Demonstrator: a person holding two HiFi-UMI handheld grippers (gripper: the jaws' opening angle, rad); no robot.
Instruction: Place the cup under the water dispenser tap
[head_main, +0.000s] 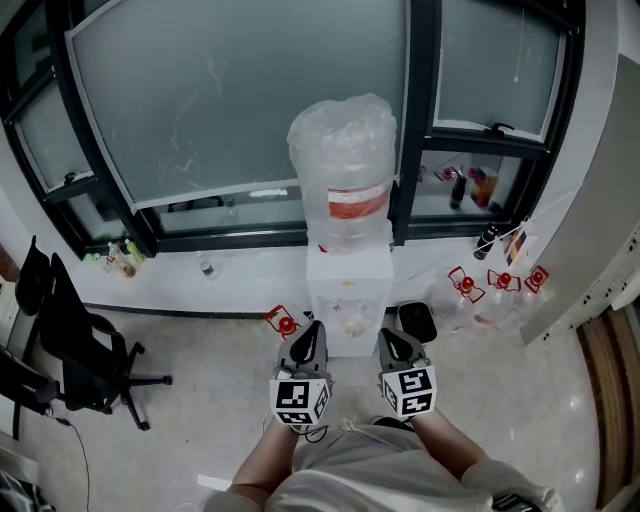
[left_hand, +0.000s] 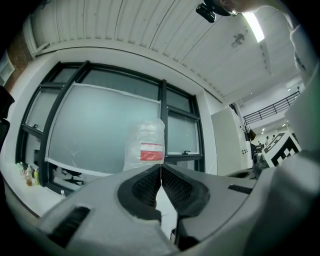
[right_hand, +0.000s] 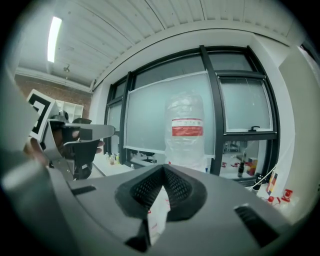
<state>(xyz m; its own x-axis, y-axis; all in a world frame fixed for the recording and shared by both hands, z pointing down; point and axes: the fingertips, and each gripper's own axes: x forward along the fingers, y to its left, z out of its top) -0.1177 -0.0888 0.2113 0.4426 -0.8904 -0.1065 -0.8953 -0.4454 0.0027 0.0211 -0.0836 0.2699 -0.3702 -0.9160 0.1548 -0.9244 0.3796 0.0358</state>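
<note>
The water dispenser (head_main: 348, 290) is a white cabinet under a plastic-wrapped bottle (head_main: 342, 170) with a red label, standing against the window. Both grippers hover just in front of it. My left gripper (head_main: 312, 332) is shut with nothing in it; in the left gripper view its pads (left_hand: 161, 169) meet under the bottle (left_hand: 146, 145). My right gripper (head_main: 392, 336) is shut on a white paper cup (right_hand: 157, 215) with small red print, whose wall shows between the jaws (right_hand: 163, 173). The bottle (right_hand: 186, 132) rises straight ahead. The tap is too small to make out.
A black bin (head_main: 416, 320) stands right of the dispenser. Red-handled items lie on the floor at its left (head_main: 283, 322) and on the right (head_main: 500, 280). A black office chair (head_main: 85, 340) is at the far left. Bottles line the sill (head_main: 475, 185).
</note>
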